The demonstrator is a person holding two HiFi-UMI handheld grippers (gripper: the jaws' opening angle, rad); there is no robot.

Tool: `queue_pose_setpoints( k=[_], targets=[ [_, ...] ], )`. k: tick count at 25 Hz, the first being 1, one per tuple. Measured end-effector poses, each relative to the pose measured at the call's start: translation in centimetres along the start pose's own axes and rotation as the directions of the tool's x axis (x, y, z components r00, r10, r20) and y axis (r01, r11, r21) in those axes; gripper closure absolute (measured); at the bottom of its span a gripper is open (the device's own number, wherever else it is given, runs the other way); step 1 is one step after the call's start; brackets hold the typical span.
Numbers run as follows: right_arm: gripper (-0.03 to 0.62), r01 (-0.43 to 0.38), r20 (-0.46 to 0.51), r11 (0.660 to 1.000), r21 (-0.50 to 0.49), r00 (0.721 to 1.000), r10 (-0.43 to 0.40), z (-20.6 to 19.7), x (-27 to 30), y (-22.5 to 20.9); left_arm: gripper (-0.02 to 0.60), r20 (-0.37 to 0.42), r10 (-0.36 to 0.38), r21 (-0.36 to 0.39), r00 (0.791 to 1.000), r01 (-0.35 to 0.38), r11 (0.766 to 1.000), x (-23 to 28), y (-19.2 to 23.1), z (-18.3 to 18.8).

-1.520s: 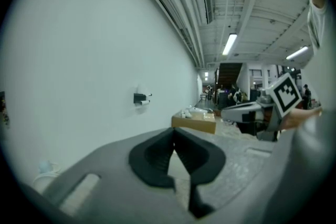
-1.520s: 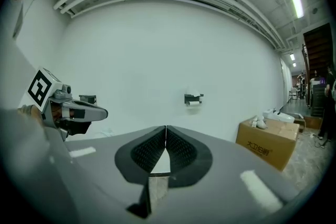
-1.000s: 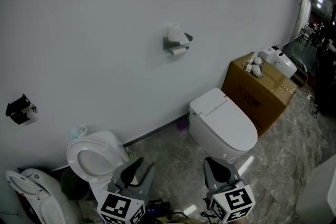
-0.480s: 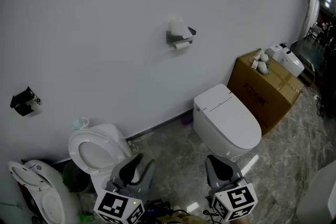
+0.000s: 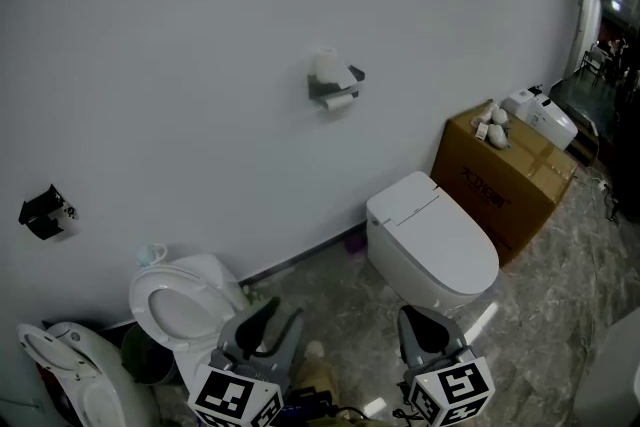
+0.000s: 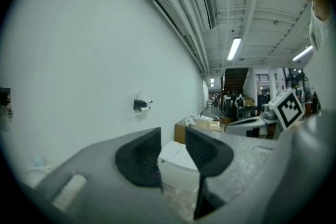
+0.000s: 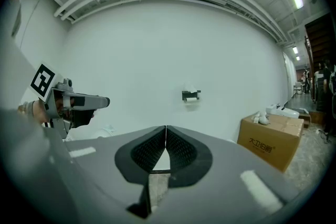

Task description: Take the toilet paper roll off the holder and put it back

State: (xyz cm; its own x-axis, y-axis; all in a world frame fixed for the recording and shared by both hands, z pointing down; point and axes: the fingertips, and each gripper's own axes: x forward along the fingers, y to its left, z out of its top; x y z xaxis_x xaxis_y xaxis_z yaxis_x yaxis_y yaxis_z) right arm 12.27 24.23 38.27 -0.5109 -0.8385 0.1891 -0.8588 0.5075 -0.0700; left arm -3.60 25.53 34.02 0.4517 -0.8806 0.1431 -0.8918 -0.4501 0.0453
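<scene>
On the white wall a dark toilet paper holder point(image 5: 335, 87) carries a white roll point(image 5: 328, 66) on its top, and a second roll point(image 5: 341, 101) hangs under it. The holder also shows small and far off in the left gripper view point(image 6: 140, 105) and the right gripper view point(image 7: 191, 95). My left gripper point(image 5: 268, 320) is low in the head view, far short of the wall; its jaws point(image 6: 173, 136) stand apart with nothing between them. My right gripper point(image 5: 425, 330) is beside it, with its jaws point(image 7: 166, 134) closed tip to tip and empty.
A white toilet with its lid down point(image 5: 430, 240) stands below and right of the holder. A cardboard box point(image 5: 505, 180) with white items on top is further right. An open-seat toilet point(image 5: 185, 300) sits at left. A black fixture point(image 5: 42, 212) hangs on the left wall.
Both grippers have edged slightly toward the wall and the head view has shifted a little. The jaws look the same, and the rolls stay on the holder.
</scene>
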Motion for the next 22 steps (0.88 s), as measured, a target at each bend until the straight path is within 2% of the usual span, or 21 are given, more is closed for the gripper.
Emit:
queue_pose_setpoints(
  k=[8, 22],
  targets=[
    [0.588, 0.041, 0.002, 0.999, -0.007, 0.999, -0.041, 0.9, 2.8, -1.9, 0.433, 0.021, -0.004, -0.008, 1.000, 0.004, 1.000, 3.7, 2.7, 1.1],
    [0.588, 0.096, -0.016, 0.995, -0.002, 0.995, -0.096, 3.8, 12.6, -5.4, 0.431, 0.006, -0.062, 0.001, 0.998, 0.062, 0.998, 13.4, 9.7, 3.2]
  ],
)
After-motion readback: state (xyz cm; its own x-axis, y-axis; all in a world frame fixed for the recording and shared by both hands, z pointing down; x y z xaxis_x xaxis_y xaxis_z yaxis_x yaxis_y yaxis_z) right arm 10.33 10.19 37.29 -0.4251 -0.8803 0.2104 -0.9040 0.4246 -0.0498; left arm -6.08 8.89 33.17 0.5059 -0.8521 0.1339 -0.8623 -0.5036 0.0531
